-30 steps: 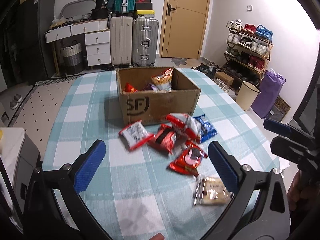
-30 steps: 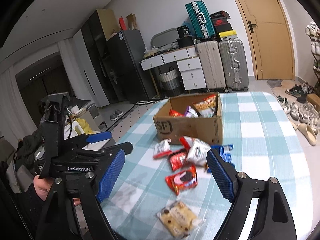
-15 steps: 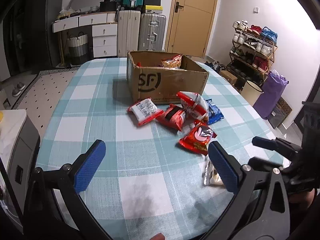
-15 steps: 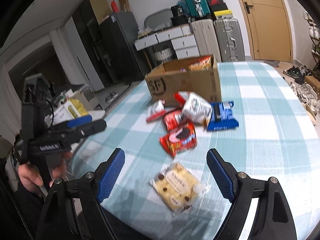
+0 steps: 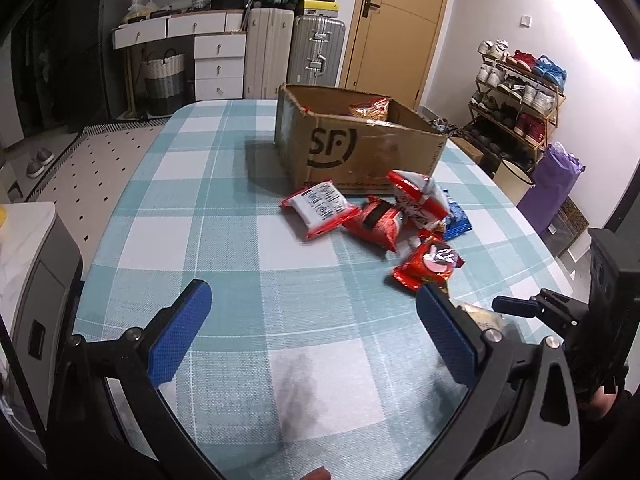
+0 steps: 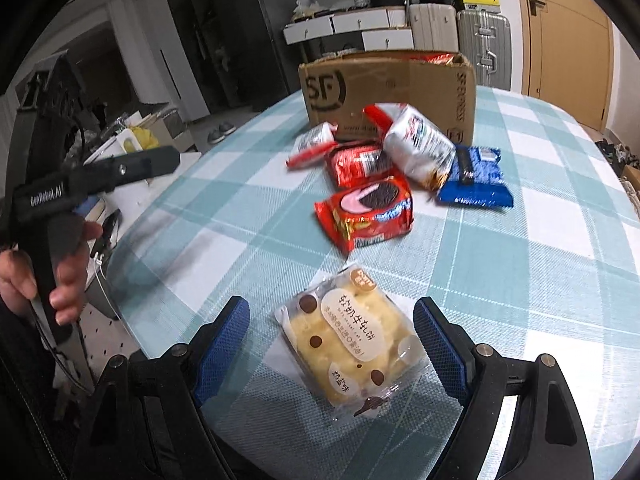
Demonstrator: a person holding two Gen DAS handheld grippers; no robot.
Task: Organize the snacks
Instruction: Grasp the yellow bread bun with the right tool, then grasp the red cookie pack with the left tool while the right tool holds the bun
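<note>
two grippers, both mine, both spread wide with nothing between the pads. my right gripper (image 6: 332,344) sits low over the table (image 6: 520,280), and the yellow cake packet (image 6: 352,344) lies flat between its blue fingers (image 6: 222,344), touching neither. just beyond it lies the red cookie packet (image 6: 366,212), and behind that the red-and-white bag (image 6: 420,146), the blue packet (image 6: 476,180) and two more red packs, heaped against the cardboard box (image 6: 388,88).

my left gripper (image 5: 316,332) hovers over bare checked cloth (image 5: 240,248), well apart from the heap. its view looks into the box (image 5: 360,148) a little, where an orange snack bag (image 5: 370,108) pokes up, and shows the shoe rack (image 5: 516,92) and the door (image 5: 396,20). the cake packet is almost hidden there behind the left gripper's right finger. only the right view shows the cake's printed label and my left hand (image 6: 60,276) on its handle.
</note>
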